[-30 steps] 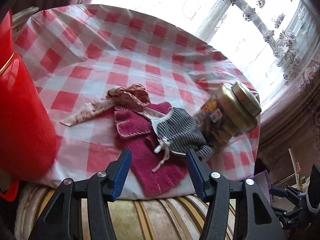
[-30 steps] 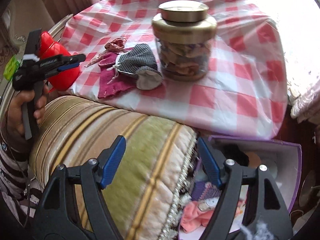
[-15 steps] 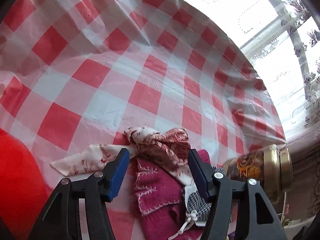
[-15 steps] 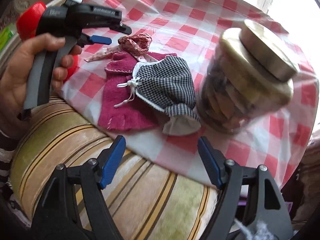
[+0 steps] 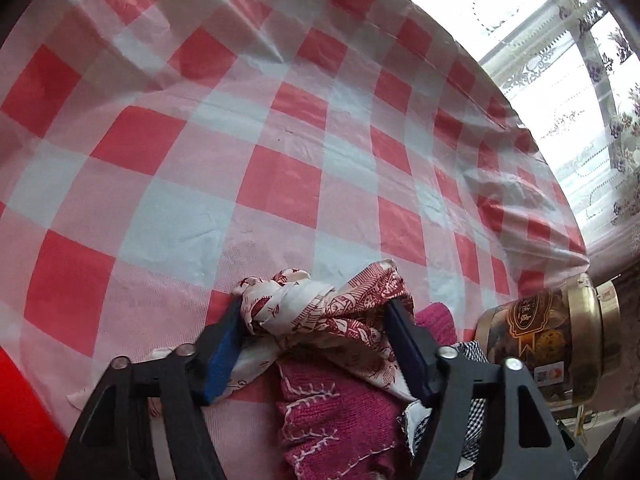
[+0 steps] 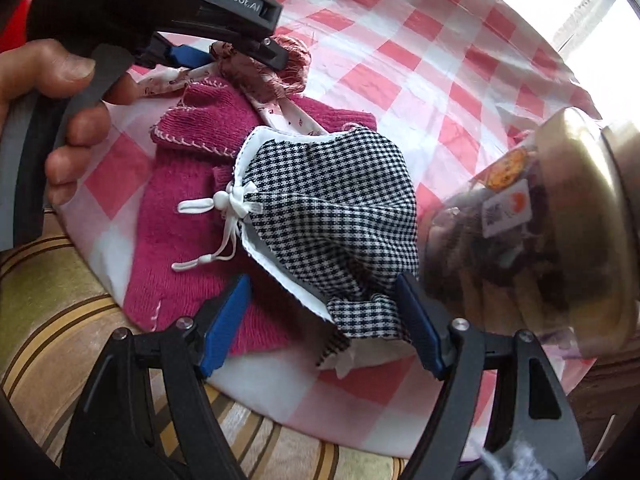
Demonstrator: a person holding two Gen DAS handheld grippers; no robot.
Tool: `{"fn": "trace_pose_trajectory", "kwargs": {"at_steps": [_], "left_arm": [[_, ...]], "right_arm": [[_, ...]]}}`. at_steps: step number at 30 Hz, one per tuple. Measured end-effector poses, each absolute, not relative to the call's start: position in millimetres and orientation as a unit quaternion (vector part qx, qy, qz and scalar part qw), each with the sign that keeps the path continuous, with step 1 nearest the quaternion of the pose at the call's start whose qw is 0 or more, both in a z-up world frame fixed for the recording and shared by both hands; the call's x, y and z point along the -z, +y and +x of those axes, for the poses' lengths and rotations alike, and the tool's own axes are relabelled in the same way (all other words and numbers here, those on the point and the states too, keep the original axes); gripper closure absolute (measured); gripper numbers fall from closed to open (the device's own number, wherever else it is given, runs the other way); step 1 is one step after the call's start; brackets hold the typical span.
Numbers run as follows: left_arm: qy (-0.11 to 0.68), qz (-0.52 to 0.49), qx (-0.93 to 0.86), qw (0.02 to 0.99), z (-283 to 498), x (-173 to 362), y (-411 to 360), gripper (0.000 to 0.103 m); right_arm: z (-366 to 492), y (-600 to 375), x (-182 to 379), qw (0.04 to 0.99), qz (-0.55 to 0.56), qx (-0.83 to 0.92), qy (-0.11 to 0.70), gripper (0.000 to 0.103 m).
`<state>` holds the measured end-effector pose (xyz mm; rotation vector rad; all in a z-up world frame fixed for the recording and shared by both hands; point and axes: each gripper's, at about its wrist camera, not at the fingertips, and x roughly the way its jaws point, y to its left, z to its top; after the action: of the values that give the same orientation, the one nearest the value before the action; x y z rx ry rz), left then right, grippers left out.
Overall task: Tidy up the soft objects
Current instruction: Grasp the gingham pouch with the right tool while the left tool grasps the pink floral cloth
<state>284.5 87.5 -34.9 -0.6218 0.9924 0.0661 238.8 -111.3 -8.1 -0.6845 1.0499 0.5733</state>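
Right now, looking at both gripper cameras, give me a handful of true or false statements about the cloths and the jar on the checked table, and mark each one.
1. The left gripper straddles the patterned scarf. True; its jaws have just been closing.
2. The checked pouch lies partly on the magenta knit cloth. True.
3. The jar has no lid. False: a gold lid is on it.
4. The right gripper is shut tight on the jar. False: it stands open around the pouch's near end.
5. The tablecloth is blue striped. False: red and white checks.
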Motion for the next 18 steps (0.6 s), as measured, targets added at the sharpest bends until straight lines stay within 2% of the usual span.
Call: {"fn": "trace_pose_trajectory", "kwargs": {"at_steps": [1,3,4,6,8,12,18], "left_arm": [[0.471,-0.291,-0.025,0.832,286,36,87,0.061],[0.469,-0.286,-0.024,0.835,284,36,88,0.066],[0.464,-0.281,-0.024,0.840,283,34,87,0.068],[0.453,-0.277,-0.026,0.847,277,28,89,0.071],[0.438,-0.274,-0.032,0.856,271,19,93,0.072],[0.402,-0.263,-0.046,0.876,257,-2,96,0.072],[0.369,-0.253,-0.045,0.893,235,-23,88,0.072]], "right_arm": [[240,-110,11,0.771,-0.317,-0.264,0.485,0.026],[242,-109,14,0.773,-0.316,-0.263,0.483,0.029],[243,-109,15,0.774,-0.312,-0.264,0.484,0.044],[244,-109,17,0.775,-0.305,-0.266,0.485,0.063],[246,-111,18,0.774,-0.296,-0.266,0.493,0.072],[249,-124,9,0.778,-0.244,-0.283,0.504,0.080],[239,-146,-12,0.784,-0.187,-0.299,0.511,0.082]]}}
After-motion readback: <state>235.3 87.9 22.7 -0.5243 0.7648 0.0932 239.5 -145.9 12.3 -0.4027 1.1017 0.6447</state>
